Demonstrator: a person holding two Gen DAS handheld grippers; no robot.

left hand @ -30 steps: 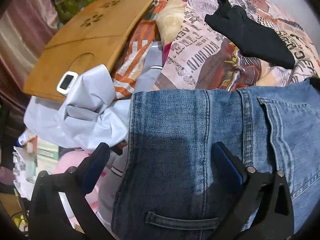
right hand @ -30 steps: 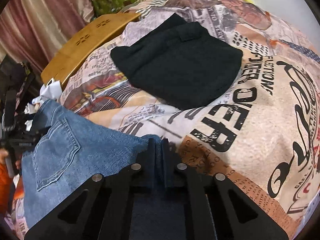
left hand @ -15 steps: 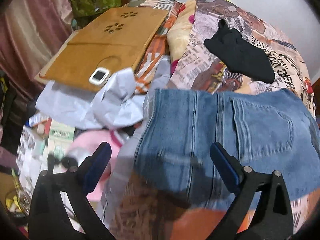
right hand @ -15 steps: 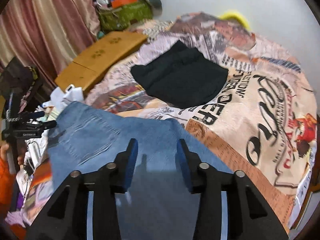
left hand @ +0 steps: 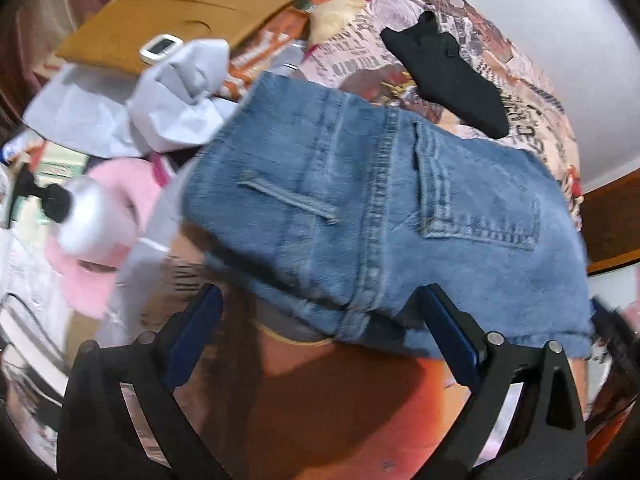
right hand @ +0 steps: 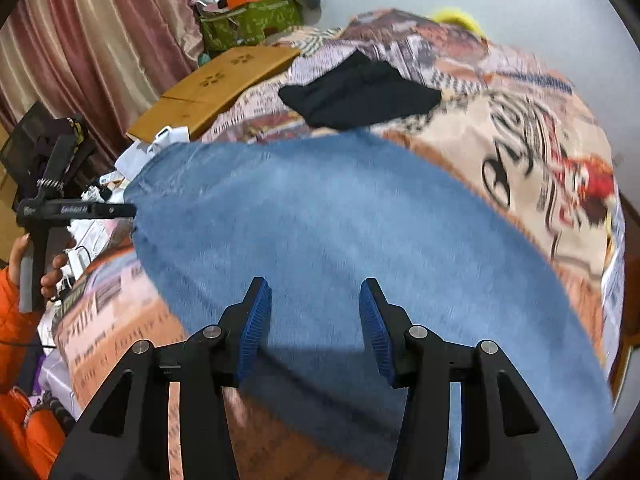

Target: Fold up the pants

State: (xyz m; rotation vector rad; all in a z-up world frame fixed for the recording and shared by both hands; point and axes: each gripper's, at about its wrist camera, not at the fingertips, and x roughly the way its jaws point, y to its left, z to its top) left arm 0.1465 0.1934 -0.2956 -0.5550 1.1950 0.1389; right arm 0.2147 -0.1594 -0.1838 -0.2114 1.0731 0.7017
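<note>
The blue jeans (left hand: 372, 216) lie folded on the printed bedspread (left hand: 460, 48), back pocket and waistband up. My left gripper (left hand: 320, 320) is open and empty, pulled back just off the near edge of the jeans. In the right wrist view the jeans (right hand: 340, 232) fill the middle as a flat blue panel. My right gripper (right hand: 316, 316) is open and empty, hovering above the near part of the denim. The left gripper tool (right hand: 76, 210) shows at the left edge in that view.
A folded black garment (left hand: 444, 72) lies on the bedspread beyond the jeans, also in the right wrist view (right hand: 360, 94). A wooden lap table (left hand: 192, 12), a crumpled grey cloth (left hand: 176, 92) and a pink item (left hand: 104, 232) lie to the left. Curtains (right hand: 100, 48) hang at the left.
My right gripper let go of the jeans and opened. Both grippers drew back and up from the denim, and the jeans now lie released on the bed.
</note>
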